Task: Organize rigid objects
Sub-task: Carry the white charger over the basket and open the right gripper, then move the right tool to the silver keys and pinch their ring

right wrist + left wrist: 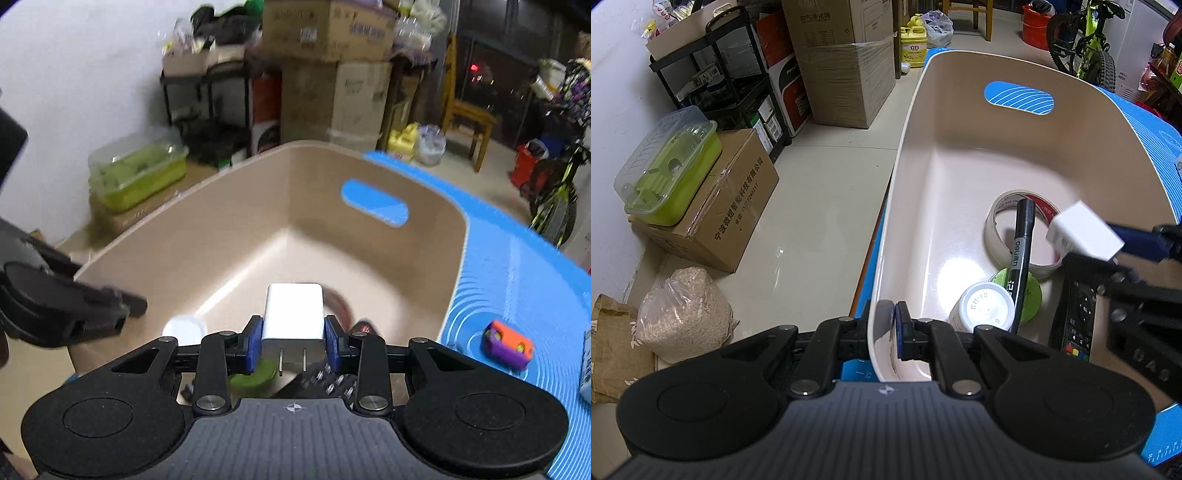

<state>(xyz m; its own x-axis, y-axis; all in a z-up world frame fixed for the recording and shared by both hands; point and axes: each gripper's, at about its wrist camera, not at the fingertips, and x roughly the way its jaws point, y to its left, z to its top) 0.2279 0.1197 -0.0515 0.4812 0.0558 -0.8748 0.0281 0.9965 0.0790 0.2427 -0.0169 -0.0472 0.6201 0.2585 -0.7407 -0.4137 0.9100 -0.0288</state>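
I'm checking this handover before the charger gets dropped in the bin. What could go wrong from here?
1. The charger, held in the right gripper above the bin, may land on the marker propped across the tape roll and knock it aside.
2. Its prongs point back toward the gripper, so it may tumble on release.
3. The left gripper clamps the bin's rim; a pull there might tip the bin.
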